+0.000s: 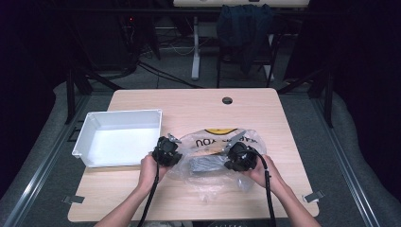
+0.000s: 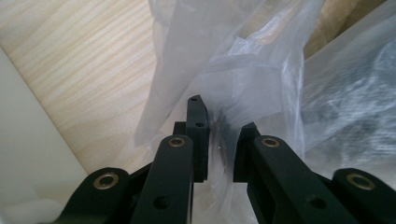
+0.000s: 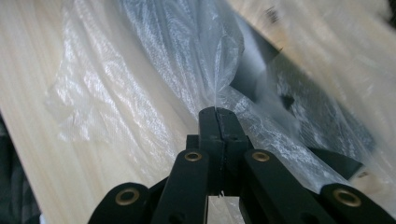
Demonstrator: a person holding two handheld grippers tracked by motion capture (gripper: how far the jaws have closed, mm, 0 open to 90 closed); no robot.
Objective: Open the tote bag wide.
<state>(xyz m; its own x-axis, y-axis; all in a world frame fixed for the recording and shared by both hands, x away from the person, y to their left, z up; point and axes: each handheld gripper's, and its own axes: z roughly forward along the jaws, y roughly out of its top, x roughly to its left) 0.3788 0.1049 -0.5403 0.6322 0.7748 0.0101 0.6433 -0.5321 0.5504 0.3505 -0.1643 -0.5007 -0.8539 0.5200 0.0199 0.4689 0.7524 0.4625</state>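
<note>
With my left gripper (image 2: 219, 135) pinching the plastic bag (image 1: 215, 158) at its left edge and my right gripper (image 3: 218, 123) clamped on film at its right, I judge it light, limp, slippery, best held by bunched folds.

The dark thing (image 1: 205, 163) inside the plastic bag (image 1: 215, 177) is blurry behind the crinkly film, so I cannot tell what it is. The yellow print (image 1: 220, 131) on the bag is partly folded under. The right gripper view is smeared along its right side. The white bin (image 2: 28, 158) is cut off at the left gripper view's edge.
</note>
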